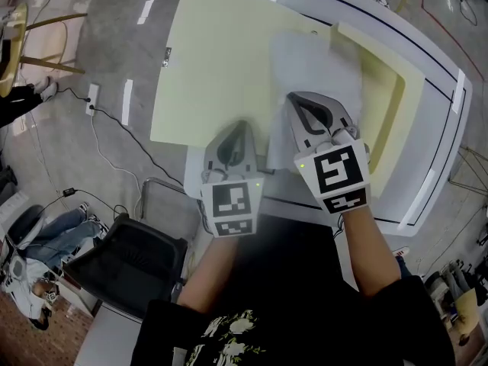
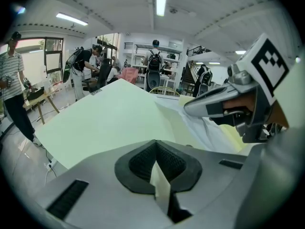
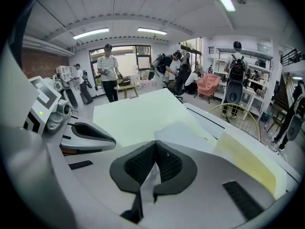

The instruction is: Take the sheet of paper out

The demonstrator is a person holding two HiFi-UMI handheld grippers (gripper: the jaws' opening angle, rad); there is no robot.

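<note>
One folder, one sheet, two grippers: fingers of the left gripper (image 1: 238, 139) are clamping the near edge of the open yellow folder (image 1: 381, 90) cover (image 1: 217, 67), those of the right gripper (image 1: 309, 113) are pinching the white sheet of paper (image 1: 314, 65) lying inside, the cover overhanging the surface (image 1: 431, 139) at its left edge.

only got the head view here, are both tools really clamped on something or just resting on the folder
Observer: The left tool is shut on the near edge of the yellow cover; the left gripper view shows a strip of it pinched between the pads.
Operator: ok and the right one, same cover or the paper
Observer: The right tool is shut on the white sheet, not the cover; the right gripper view shows its edge caught between the pads.
</note>
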